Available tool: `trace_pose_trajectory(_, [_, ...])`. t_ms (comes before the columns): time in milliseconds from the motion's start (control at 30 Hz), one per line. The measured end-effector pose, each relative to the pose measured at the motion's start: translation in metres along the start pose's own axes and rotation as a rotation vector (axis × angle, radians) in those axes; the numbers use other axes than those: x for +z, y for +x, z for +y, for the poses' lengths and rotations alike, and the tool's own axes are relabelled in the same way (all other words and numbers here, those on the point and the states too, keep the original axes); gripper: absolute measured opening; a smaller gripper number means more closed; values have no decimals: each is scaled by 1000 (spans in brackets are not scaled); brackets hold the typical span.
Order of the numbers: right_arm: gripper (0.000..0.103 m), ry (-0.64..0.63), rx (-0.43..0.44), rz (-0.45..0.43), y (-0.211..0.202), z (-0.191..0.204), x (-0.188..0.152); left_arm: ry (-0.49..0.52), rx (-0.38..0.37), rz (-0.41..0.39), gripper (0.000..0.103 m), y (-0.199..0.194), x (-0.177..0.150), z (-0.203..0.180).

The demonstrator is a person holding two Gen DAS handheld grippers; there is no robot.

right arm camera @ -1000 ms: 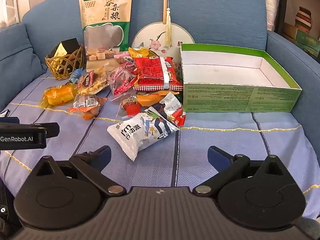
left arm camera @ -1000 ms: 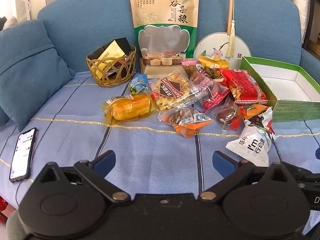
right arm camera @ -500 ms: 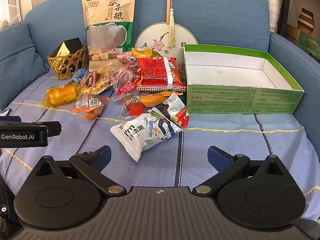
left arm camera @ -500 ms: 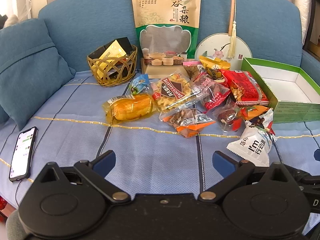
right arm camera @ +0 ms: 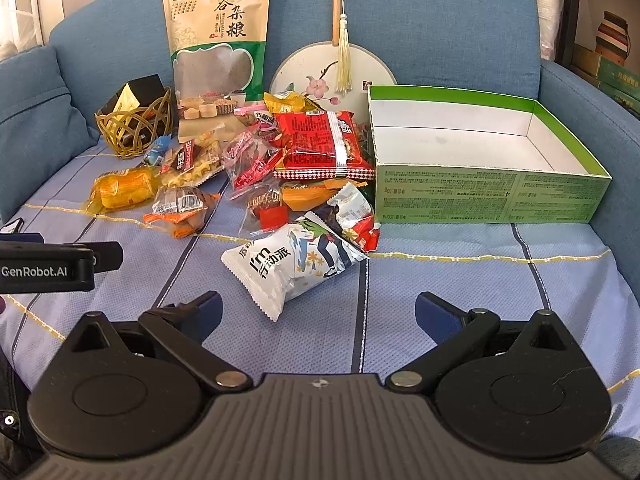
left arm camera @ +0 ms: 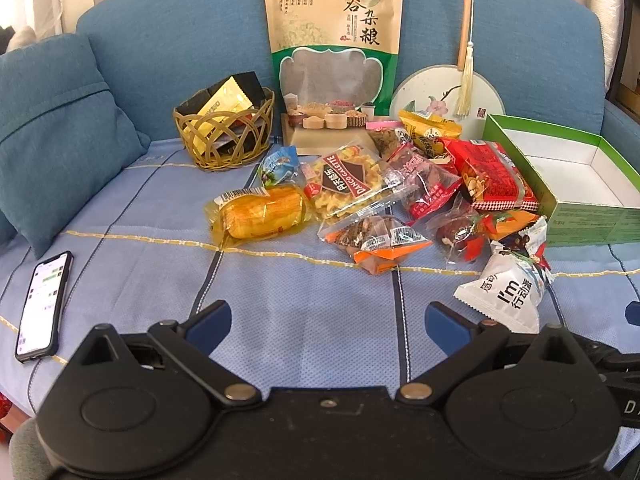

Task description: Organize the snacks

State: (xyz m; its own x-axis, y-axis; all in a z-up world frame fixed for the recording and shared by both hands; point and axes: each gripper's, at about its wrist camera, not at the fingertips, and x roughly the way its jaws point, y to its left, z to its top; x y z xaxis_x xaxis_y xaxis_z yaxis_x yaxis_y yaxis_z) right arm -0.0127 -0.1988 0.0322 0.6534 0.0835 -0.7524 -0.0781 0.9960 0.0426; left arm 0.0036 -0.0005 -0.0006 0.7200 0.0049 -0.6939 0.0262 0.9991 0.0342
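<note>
Both grippers are hovering low over the front edge of the sofa point(right arm camera: 460, 276), the left gripper point(left arm camera: 328, 320) and the right gripper point(right arm camera: 318, 312) each holding its jaws wide apart on nothing. The snacks are lying in a loose heap on the middle of the seat, reaching back to the backrest and right up against the green box point(right arm camera: 480, 196), which is sitting empty toward the seat's right edge. Nearest the right gripper is one white packet point(right arm camera: 292, 264), puffed and likely light, crinkly and slippery; pinching its flat crimped end looks safest, since squeezing the belly could crush what is inside. Also showing: one yellow cake point(left arm camera: 260, 214), one red packet point(right arm camera: 320, 142), one tall grain bag point(left arm camera: 334, 52) leaning on the backrest, one basket point(left arm camera: 226, 136), one fan point(right arm camera: 336, 68), one phone point(left arm camera: 42, 304) near the left front corner
</note>
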Motion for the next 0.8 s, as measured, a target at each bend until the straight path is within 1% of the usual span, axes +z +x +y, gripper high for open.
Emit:
trace_pose_trajectory(467, [103,4,42,11,10,3,-4,-18,0,16,103,11,0,5])
trace_pose_trajectory(600, [103,10,57,-7,12,3,-4,-25,4,22,103,15,0,6])
trace_pose_trajectory(700, [103,26,90,-49,12,1,-5,-46,8,36,103,17,0,9])
trace_pose_trajectory(767, [103,37,137,-83,12,-3,-5,-65,-19,46,103,18,1,12])
trace_pose_trajectory(800, [103,42,159,-76,14,-5,-4,-72,-42,46,103,17,2,12])
